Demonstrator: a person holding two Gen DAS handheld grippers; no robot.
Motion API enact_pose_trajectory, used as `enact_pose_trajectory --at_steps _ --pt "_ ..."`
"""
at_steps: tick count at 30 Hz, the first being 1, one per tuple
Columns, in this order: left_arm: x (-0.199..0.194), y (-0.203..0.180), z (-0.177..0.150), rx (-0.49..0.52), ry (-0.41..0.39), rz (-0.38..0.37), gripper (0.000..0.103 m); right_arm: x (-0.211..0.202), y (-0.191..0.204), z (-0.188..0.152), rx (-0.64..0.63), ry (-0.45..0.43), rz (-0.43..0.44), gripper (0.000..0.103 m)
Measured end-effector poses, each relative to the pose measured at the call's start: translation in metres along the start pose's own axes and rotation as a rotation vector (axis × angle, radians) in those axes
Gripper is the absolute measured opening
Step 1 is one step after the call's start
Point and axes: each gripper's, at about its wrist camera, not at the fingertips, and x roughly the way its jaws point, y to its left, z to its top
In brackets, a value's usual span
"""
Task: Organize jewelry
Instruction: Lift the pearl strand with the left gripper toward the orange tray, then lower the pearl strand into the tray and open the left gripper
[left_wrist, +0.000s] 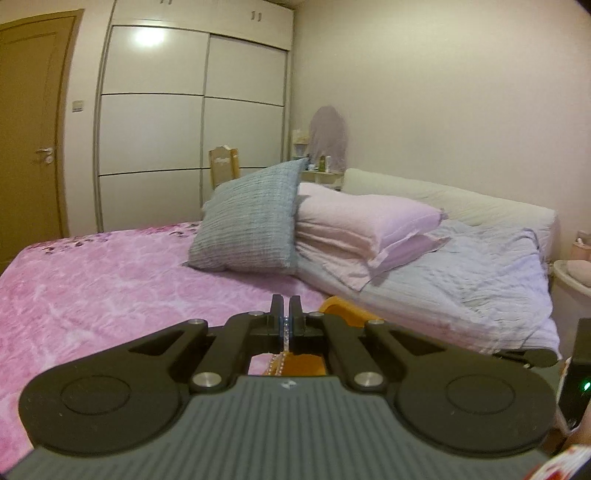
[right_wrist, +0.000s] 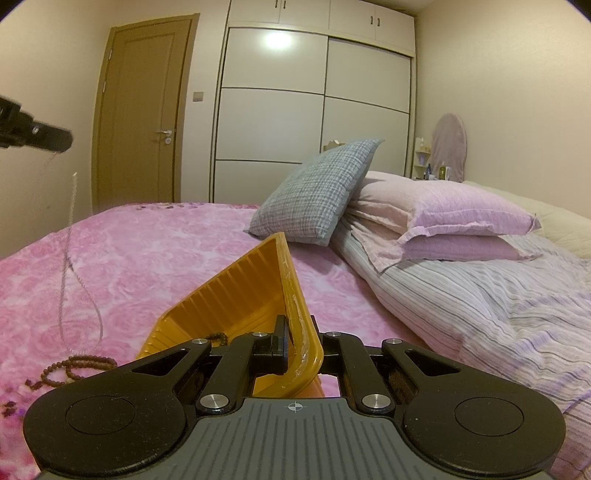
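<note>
A thin silver chain (right_wrist: 70, 258) was pinched in the closed jaws of the left gripper (left_wrist: 285, 314), which was held up high and level above the pink blanket (right_wrist: 166, 258). The chain hung down in a long loop toward the blanket. A yellow tray (right_wrist: 251, 295) was tipped up on its edge, its rim clamped by the right gripper (right_wrist: 295, 332), held low. Brown beads (right_wrist: 74, 365) lay on the blanket beside the tray. A grey pillow (right_wrist: 317, 195) leaned behind.
</note>
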Motion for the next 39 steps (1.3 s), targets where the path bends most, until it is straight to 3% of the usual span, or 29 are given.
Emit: enact_pose_trajectory --at_steps 10,17,26,39 --pt "0.032 -0.035 0.005 0.010 0.024 -0.120 0.001 0.000 0.000 0.001 0.007 -0.002 0.003 0.008" --pt "0.066 -0.050 -0.005 0.008 0.101 -0.185 0.001 0.002 -0.002 -0.001 0.015 -0.003 0.002 0.008" --pt "0.112 -0.052 -0.023 0.038 0.184 -0.168 0.001 0.002 -0.001 -0.001 0.019 -0.003 0.001 0.008" --pt "0.138 -0.039 -0.028 0.000 0.233 -0.156 0.001 0.004 -0.002 -0.001 0.022 -0.002 -0.004 0.008"
